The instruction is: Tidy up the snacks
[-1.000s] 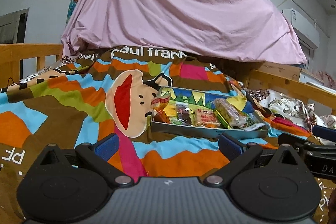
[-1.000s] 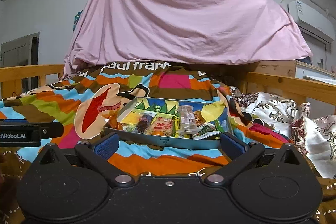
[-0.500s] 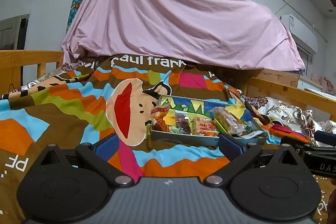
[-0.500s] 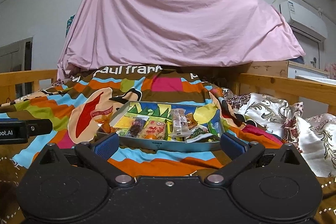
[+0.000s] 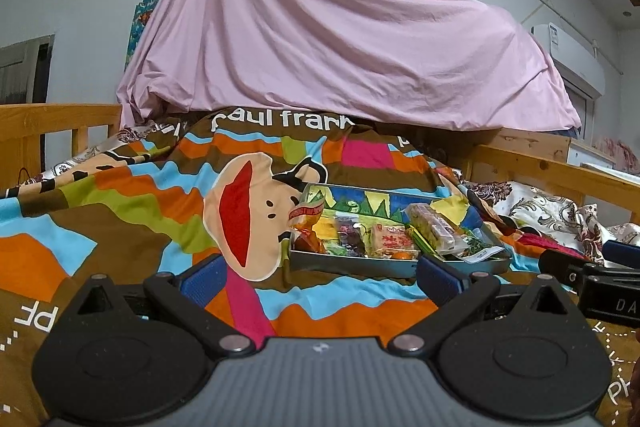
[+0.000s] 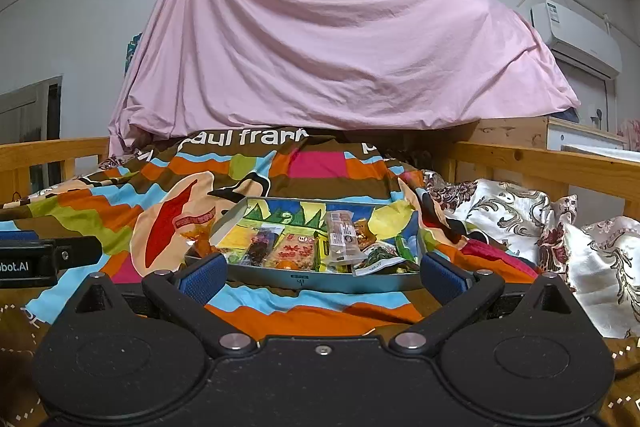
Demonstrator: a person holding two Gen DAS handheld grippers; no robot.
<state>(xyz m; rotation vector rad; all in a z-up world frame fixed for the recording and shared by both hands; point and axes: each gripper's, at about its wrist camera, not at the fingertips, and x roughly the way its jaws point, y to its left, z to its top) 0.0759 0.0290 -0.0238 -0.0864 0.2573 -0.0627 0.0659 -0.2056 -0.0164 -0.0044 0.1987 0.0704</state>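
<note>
The tray (image 6: 304,281) lay on the blanket (image 6: 320,311), packed with snacks (image 6: 296,249); an orange packet (image 5: 306,217) hung over the tray's left rim, and a clear bar wrapper (image 6: 340,237) stood tilted near its middle; the right gripper (image 6: 322,273) sat just before the tray's near wall, fingers spread wide, holding nothing; the left gripper (image 5: 320,273) hovered to the tray's near left, likewise spread and empty; behind the tray a pink sheet (image 6: 340,47) hung draped; wooden rails (image 6: 540,163) ran to either side of it.
</note>
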